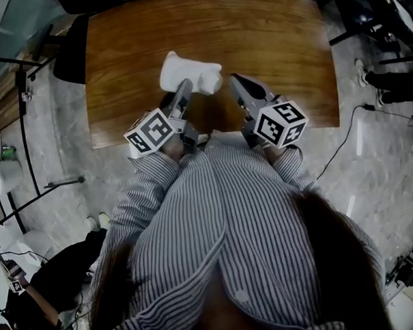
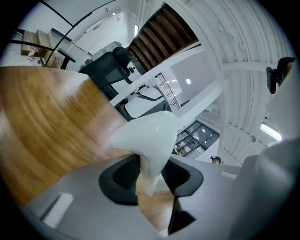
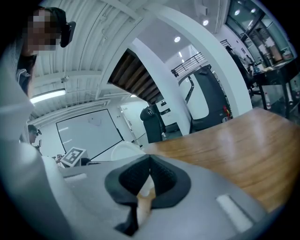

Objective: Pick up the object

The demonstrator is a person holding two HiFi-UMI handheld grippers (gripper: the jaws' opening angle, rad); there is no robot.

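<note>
Left gripper (image 2: 150,174): jaws partly apart, both pads pressed on the narrow lower end of the white object (image 2: 149,133), which sits over the near part of the wooden table (image 1: 276,41). Right gripper (image 3: 149,164): jaws closed tip to tip and empty, just right of the object. The object's underside is hidden, so contact with the tabletop cannot be judged. Striped sleeves (image 1: 153,190) reach forward, and the grippers angle inward toward each other.

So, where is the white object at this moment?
Head view: the white object is at the near middle of the wooden table, clamped in the left hand-held gripper; the right hand-held gripper is just right of it.
</note>
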